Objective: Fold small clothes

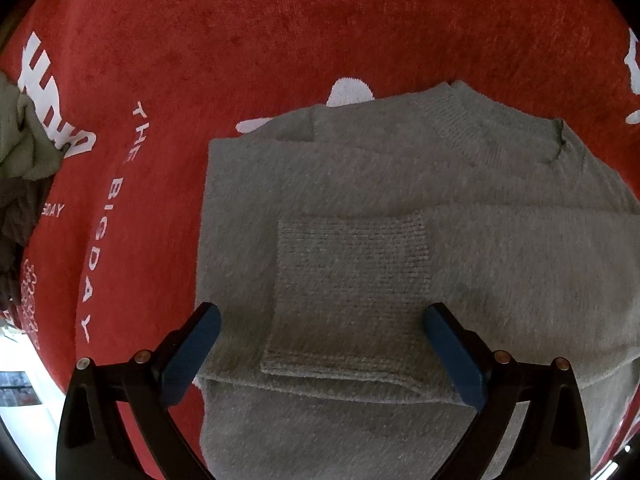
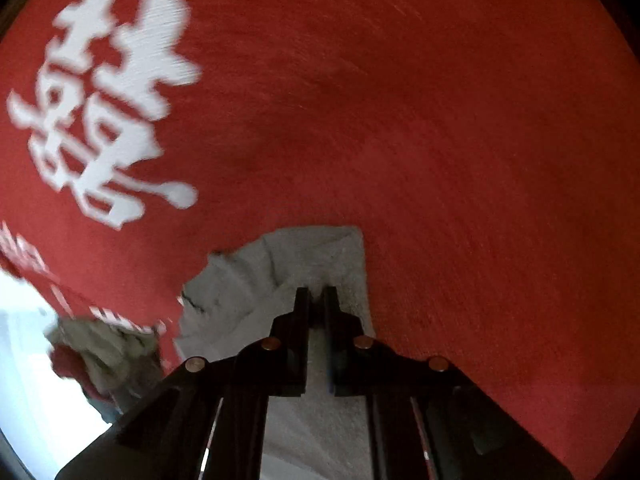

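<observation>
- Blue-padded fingers (image 1: 456, 356) of the left gripper (image 1: 320, 354) stand wide apart, released, hovering just over the near part of the grey sweater (image 1: 360, 200) and holding nothing.
- Spread flat on the red cloth (image 1: 280, 20), the sweater has its ribbed collar (image 1: 492, 128) at the far side, and one sleeve already lies folded across the body, its knit cuff (image 1: 352, 280) between the open fingers.
- In the right wrist view the right gripper (image 2: 318, 294) is clenched on a bunched fold of the same grey knit (image 2: 312, 256), lifted off the cloth; motion blur suggests it is being carried.
- Judged from this, the step in hand is bringing the right-hand sleeve or side over onto the body.
- To do it well, carry the pinched fold low and level, lay it so its edge runs parallel with the sweater's side, and let go only once it rests flat.
- The left gripper could press the folded sleeve down so the fuzzy knit does not drag out of place.
- Further out, white lettering (image 1: 100, 220) marks the cloth, and a crumpled heap of other clothes (image 1: 24, 140) waits at the far left edge.
</observation>
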A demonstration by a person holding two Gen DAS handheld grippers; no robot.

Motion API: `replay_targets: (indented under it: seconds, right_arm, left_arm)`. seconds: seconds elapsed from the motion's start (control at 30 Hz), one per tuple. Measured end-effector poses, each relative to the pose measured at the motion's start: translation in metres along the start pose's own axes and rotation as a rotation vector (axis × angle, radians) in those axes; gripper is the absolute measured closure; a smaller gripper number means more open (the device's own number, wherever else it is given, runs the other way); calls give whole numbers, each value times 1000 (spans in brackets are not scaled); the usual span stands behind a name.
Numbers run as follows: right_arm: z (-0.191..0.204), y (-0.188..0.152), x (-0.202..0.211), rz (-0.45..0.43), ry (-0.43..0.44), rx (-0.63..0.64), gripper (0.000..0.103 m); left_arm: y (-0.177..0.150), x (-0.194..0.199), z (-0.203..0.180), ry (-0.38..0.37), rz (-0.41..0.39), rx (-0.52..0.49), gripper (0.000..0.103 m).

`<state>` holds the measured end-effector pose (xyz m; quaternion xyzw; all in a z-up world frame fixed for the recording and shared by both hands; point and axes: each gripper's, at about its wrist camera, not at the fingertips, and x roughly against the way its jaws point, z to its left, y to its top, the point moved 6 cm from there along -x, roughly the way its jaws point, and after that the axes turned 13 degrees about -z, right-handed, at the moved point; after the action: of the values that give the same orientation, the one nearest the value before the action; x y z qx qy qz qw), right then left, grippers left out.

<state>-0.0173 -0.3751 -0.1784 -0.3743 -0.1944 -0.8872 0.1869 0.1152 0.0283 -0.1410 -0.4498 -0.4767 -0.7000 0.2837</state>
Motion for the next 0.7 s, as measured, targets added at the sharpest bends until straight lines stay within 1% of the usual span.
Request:
replay_targets:
  seconds: [0.03,0.07,0.1,0.13,0.17,0.2,0.23,0.33,0.4,0.43,0.47,0.5,0.53,0.57,0.6,0.63,0.67,0.7]
  right_arm:
    - [-1,-1,-2,6,5,0,96]
    - [-5,-1,-2,7,19,-27,92]
    - [-8,0,-3,0,6,-57,90]
    - [-19,4,6,-9,-3,-88,78]
    - [-24,5,9,-23,1,-116,56]
    - [-28,5,13,-36,23,-138,46]
    - [-30,5,13,-35,46,-153,43]
    - [-35,-2,5,27,120,-199,43]
    - [-34,-1,1,21,157,-196,43]
    - [-32,-1,-2,23,162,-202,51]
    - [-31,-1,-7,39,149,-204,79]
    - [-29,-3,-13,72,115,-189,93]
    - [-24,-3,-14,75,93,-160,93]
    - [-13,2,-9,53,75,-80,94]
    - [-7,3,-7,43,66,-33,94]
    - [-5,4,-7,43,39,10,95]
    - [-10,3,-10,53,-27,56,95]
    - [-19,2,-14,62,-69,64,95]
  left_arm:
    - [0,-1,0,-1,-1,5,1]
    - [1,-1,0,-2,-1,7,1]
    - [1,-1,0,-3,-1,6,1]
    - [1,-1,0,-4,-2,5,1]
    - [1,-1,1,-7,-3,3,1]
    - [1,-1,1,-9,-4,2,1]
    - [1,-2,1,-13,-4,2,1]
    - [1,-5,2,-25,-4,10,1]
    - [1,-6,3,-30,-4,19,1]
    - [2,-6,3,-31,-2,22,1]
    - [2,-7,4,-32,0,26,1]
    - [2,-7,4,-32,3,28,1]
    - [2,-6,4,-31,4,27,1]
    - [2,-6,3,-30,2,23,1]
    - [2,-6,3,-30,0,20,1]
    - [2,-7,2,-32,-4,18,1]
    - [2,-7,1,-35,-7,20,1]
    - [2,-8,1,-37,-9,24,0]
